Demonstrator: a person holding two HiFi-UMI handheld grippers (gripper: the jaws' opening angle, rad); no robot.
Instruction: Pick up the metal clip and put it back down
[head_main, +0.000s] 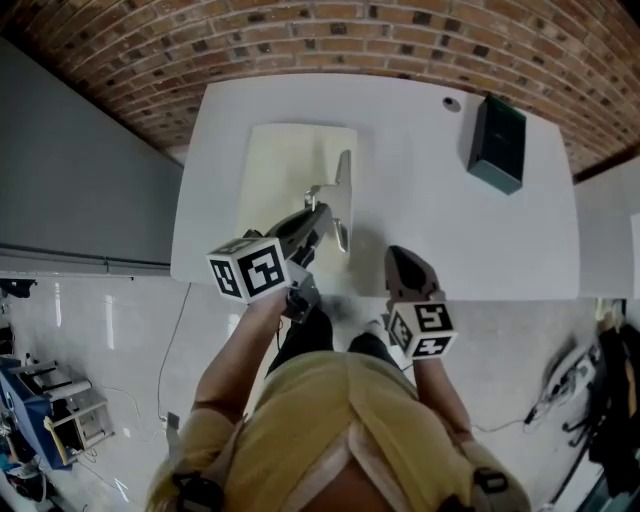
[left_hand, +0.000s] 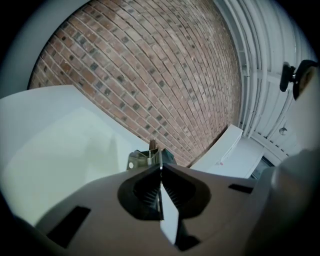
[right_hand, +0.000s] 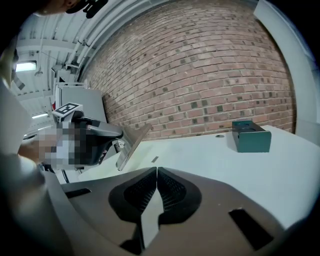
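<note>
The metal clip (head_main: 343, 190) is a shiny spring clamp with long flat blades. My left gripper (head_main: 320, 214) is shut on its handle end and holds it over the right edge of the cream mat (head_main: 280, 170). In the left gripper view the clip (left_hand: 149, 157) sticks out just past the closed jaw tips of that gripper (left_hand: 160, 169). From the right gripper view the clip (right_hand: 131, 144) hangs tilted above the table, with the left gripper (right_hand: 102, 132) behind it. My right gripper (head_main: 405, 262) hovers at the table's front edge, shut and empty (right_hand: 157, 172).
A white table (head_main: 420, 200) carries the mat. A dark green box (head_main: 497, 143) stands at the back right, also seen from the right gripper view as the same box (right_hand: 250, 136). A small round cap (head_main: 452, 102) lies beside it. Brick wall lies behind.
</note>
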